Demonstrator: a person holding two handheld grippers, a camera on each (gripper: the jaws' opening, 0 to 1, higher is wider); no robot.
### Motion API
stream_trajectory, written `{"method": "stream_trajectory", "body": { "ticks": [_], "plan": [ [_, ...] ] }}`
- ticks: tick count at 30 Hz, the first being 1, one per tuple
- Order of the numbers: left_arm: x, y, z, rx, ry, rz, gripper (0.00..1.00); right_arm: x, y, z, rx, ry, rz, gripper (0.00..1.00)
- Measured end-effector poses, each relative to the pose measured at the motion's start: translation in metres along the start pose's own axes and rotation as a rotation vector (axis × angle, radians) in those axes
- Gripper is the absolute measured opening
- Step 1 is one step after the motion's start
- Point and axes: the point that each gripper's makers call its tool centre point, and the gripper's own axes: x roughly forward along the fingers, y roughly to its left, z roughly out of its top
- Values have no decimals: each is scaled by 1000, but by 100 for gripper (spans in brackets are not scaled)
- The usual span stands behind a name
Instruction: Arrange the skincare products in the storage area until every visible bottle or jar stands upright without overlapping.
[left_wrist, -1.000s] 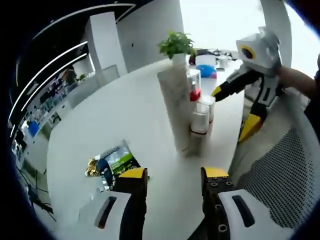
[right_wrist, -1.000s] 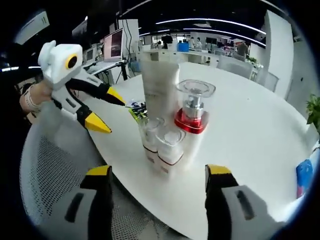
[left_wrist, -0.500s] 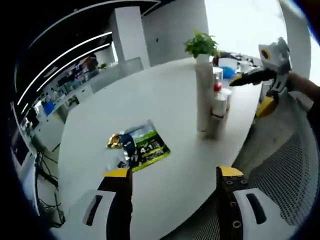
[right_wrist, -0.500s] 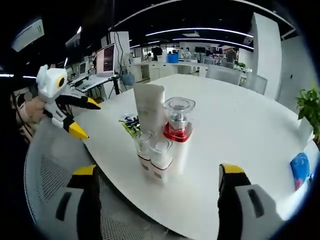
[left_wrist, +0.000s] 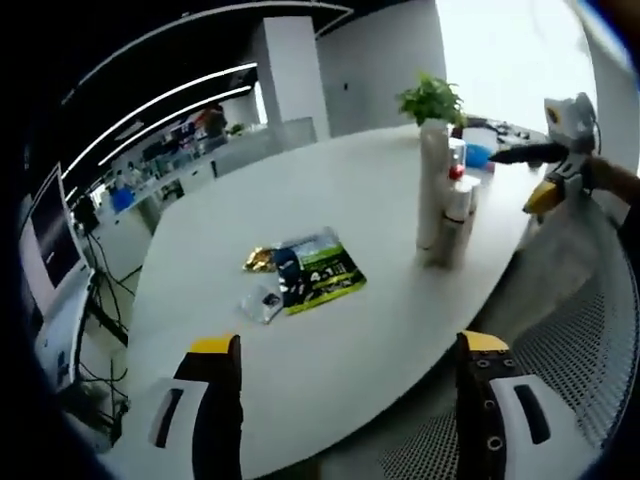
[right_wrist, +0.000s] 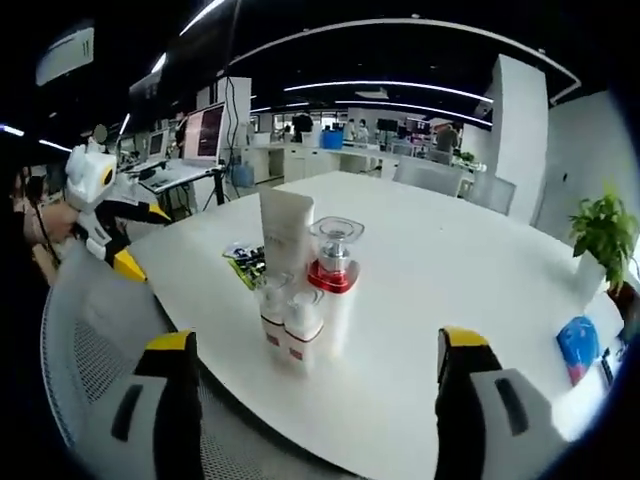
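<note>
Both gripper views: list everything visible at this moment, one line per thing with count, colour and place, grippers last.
Table: one, white, round, under everything.
Tube: one, white, upright, back of the product cluster near the table edge.
Pump bottle: one, clear with red base, upright beside the tube.
Small bottles: two, clear-capped, white, front of the cluster.
Sachets: a few, green, blue and gold, flat on the table, apart from the cluster.
Plant: one, green, in a white pot, far side.
Blue item: one, at the table's edge.
Chair: one, white mesh, beside the table.
Left gripper: yellow-tipped jaws wide apart, empty.
Right gripper: the same.
</note>
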Motion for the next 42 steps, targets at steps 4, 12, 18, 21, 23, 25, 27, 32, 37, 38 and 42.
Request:
{"method": "stream_trajectory", "body": {
  "ticks": [4, 12, 18, 21, 23, 25, 27, 32, 37, 38, 42],
  "plan": [
    [-1, 1, 8, -36, -84, 10, 91, -1, 8, -6, 25, -22, -14, 99],
    [6, 5, 25, -18, -231, 67, 97, -4, 2, 7, 80, -164, -86, 99],
    [7, 15, 22, -64, -257, 83, 97, -2, 1, 3, -20, -150, -146, 99],
    [8, 12, 22, -23, -256, 80, 97, 1, 4, 0, -44, -137, -142, 99],
    [6, 12, 25, -21, -270, 78, 97, 3, 4, -6, -86, -99, -143, 99],
    [4, 13, 27, -18, -292, 81, 97, 4, 5, -8, -95, -90, -147, 99],
    [4, 13, 27, -17, -291, 83, 97, 3, 6, -7, -92, -95, -141, 99],
    [3, 14, 24, -21, -282, 91, 97, 4, 9, -13, -106, -65, -128, 99],
    [3, 15, 22, -24, -276, 101, 97, 3, 10, -15, -100, -58, -124, 99],
    [3, 15, 22, -21, -275, 101, 97, 3, 10, -15, -100, -59, -123, 99],
    [3, 15, 21, -19, -269, 99, 97, 3, 10, -17, -110, -45, -125, 99]
  ]
}}
